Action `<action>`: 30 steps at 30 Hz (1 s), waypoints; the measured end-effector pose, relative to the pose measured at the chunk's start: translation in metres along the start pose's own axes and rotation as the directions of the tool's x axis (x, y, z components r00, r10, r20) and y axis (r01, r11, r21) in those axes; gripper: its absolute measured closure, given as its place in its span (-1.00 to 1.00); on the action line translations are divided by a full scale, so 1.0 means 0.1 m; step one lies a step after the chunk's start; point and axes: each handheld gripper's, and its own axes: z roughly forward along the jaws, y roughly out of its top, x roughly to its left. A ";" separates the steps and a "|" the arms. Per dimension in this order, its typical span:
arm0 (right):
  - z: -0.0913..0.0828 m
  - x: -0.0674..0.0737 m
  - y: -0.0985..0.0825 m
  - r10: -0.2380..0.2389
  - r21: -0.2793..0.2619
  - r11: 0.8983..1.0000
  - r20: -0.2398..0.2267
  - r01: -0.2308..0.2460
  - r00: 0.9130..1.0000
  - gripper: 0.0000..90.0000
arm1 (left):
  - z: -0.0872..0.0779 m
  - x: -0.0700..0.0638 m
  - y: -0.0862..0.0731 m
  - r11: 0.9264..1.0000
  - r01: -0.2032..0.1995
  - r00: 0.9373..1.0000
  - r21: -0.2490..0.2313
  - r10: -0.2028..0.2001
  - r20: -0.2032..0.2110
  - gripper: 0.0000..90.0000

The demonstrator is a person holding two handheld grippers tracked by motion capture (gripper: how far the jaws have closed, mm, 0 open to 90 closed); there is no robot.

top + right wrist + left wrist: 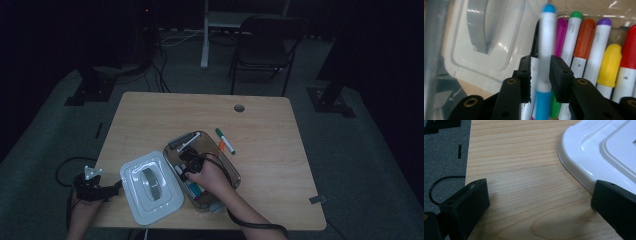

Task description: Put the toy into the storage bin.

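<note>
The right tongs (540, 75) are reaching down into the clear bin (227, 172), with a blue-capped marker (546, 45) standing between the jaws. The pads are sitting right at its barrel, yet the marker looks blurred, so the grip is just loosening and I judge it as being let go rather than firmly clamped. Just beyond the tongs, a row of markers (596, 57) is lying side by side against the bin's far wall: magenta, green, orange, purple, yellow and red caps.

The left tongs (539, 202) are resting released over the bare table (524, 170), jaws wide apart with nothing between them, and the white lid (604, 152) is lying just beside one jaw.

The step in hand appears to be laying the blue marker in with the others. To do it well, the right tongs should be lowering it parallel to the row, widening only once it is lying flat, and then lifting straight up so that the jaws are not dragging neighbouring markers. Two more markers (225, 141) are waiting on the table beyond the bin.
</note>
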 end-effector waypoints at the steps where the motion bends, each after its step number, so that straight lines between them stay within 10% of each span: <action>1: -0.03 0.00 -0.01 -0.004 -0.007 1.000 0.004 0.004 1.000 0.55 | 0.00 0.00 0.00 1.000 0.002 1.000 -0.001 -0.002 0.000 -0.95; 16: -0.83 -0.25 -0.30 -0.024 -0.254 0.967 -0.012 0.020 1.000 0.27 | 0.00 0.00 0.00 1.000 -0.001 1.000 -0.001 0.001 -0.001 -0.95; 24: -1.25 -0.60 -0.55 0.017 -0.374 0.927 0.030 -0.005 0.999 0.12 | 0.00 0.00 0.00 1.000 0.000 1.000 -0.001 0.000 -0.001 -0.95; 30: -1.33 -0.89 -0.69 0.066 -0.390 0.920 0.079 -0.030 0.995 0.10 | 0.00 0.00 0.00 1.000 0.000 1.000 -0.001 0.000 -0.001 -0.95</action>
